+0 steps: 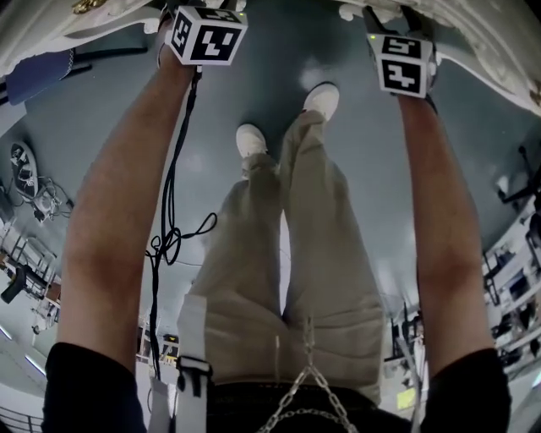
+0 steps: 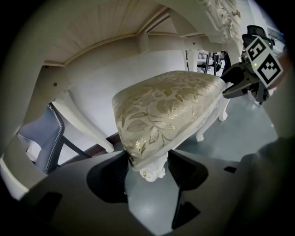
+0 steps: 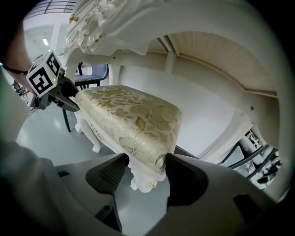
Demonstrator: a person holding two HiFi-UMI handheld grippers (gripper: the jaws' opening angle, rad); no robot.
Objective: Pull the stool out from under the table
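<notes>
The stool [image 2: 166,106], with a gold leaf-patterned cushion and white carved legs, stands under the white table [image 2: 92,37]. My left gripper [image 2: 146,162] is open, with the stool's near left corner and leg top between its jaws. My right gripper [image 3: 146,162] is also open around the other near corner of the stool [image 3: 133,115]. Each gripper shows in the other's view at the opposite corner: the right gripper [image 2: 239,85] and the left gripper [image 3: 64,94]. In the head view only the marker cubes [image 1: 207,34] [image 1: 404,63] show, at the table's edge [image 1: 51,25]; the jaws are hidden.
A blue-grey chair [image 2: 44,143] stands beyond the table leg [image 2: 87,129] on the left. The person's legs [image 1: 287,237] and white shoes stand on the grey floor just behind the grippers. Black cables [image 1: 169,237] hang by the left arm. Equipment racks line both sides.
</notes>
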